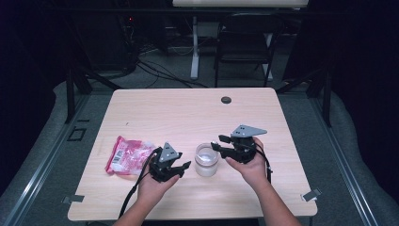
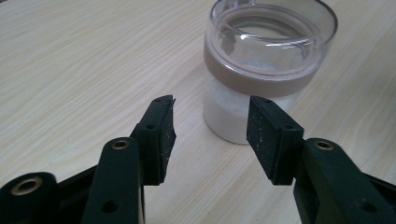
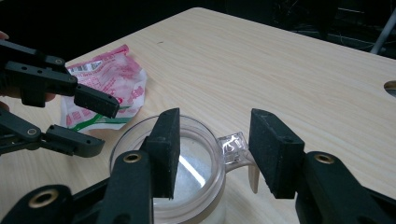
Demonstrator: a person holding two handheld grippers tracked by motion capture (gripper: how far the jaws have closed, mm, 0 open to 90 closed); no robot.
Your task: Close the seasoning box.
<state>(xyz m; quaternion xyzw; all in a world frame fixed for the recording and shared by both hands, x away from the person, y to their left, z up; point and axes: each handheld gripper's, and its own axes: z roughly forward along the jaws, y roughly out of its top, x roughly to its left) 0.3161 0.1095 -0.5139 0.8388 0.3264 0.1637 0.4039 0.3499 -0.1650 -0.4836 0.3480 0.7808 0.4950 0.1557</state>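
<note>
Centrally on the worktop (image 1: pixel 188 113) stands the clear jar (image 1: pixel 206 159) of white granules, lidless; the pink packet (image 1: pixel 127 154) lies at its 9 o'clock. Both tongs, left (image 1: pixel 181 168) and right (image 1: pixel 218 142), gape empty beside it, suggesting a release step; next likely calls for re-gripping jar or packet. From the right gripper view a rim tab (image 3: pixel 233 142) appears; the left gripper view reveals the jar's brown band (image 2: pixel 261 81).

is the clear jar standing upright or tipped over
Upright. The clear jar stands on its base on the table, its open mouth facing up, with white powder settled level in the bottom.
</note>
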